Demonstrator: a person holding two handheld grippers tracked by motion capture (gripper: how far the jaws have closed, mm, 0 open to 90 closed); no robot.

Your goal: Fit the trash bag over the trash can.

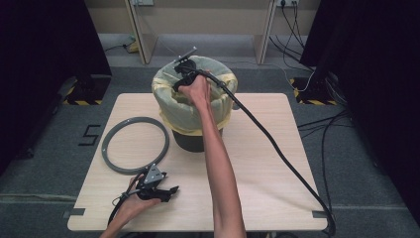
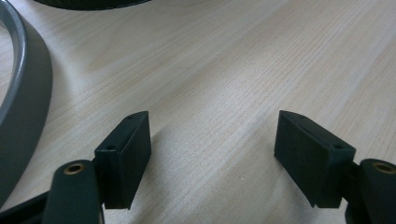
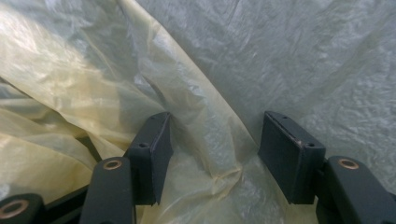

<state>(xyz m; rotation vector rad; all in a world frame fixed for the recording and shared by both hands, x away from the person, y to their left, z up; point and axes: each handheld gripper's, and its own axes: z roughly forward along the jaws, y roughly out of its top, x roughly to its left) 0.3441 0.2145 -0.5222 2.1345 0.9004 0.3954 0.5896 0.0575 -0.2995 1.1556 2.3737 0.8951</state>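
Observation:
A dark bin [image 1: 194,141] stands at the table's far middle, lined with a pale yellow plastic bag [image 1: 171,106] folded over its rim. My right gripper [image 1: 178,83] reaches down into the bin's mouth. In the right gripper view its jaws [image 3: 215,149] stand apart, with a raised fold of the bag [image 3: 205,116] between them and the left pad [image 3: 156,144] against the film. A grey ring [image 1: 111,158] lies flat on the table to the bin's left. My left gripper [image 1: 171,192] rests low near the front edge beside the ring, open [image 2: 212,144] over bare wood.
The light wooden table [image 1: 257,163] has free room on its right half, crossed by the right gripper's black cable [image 1: 277,148]. Part of the grey ring [image 2: 23,112] curves along the left of the left gripper view. Dark curtains and floor cables surround the table.

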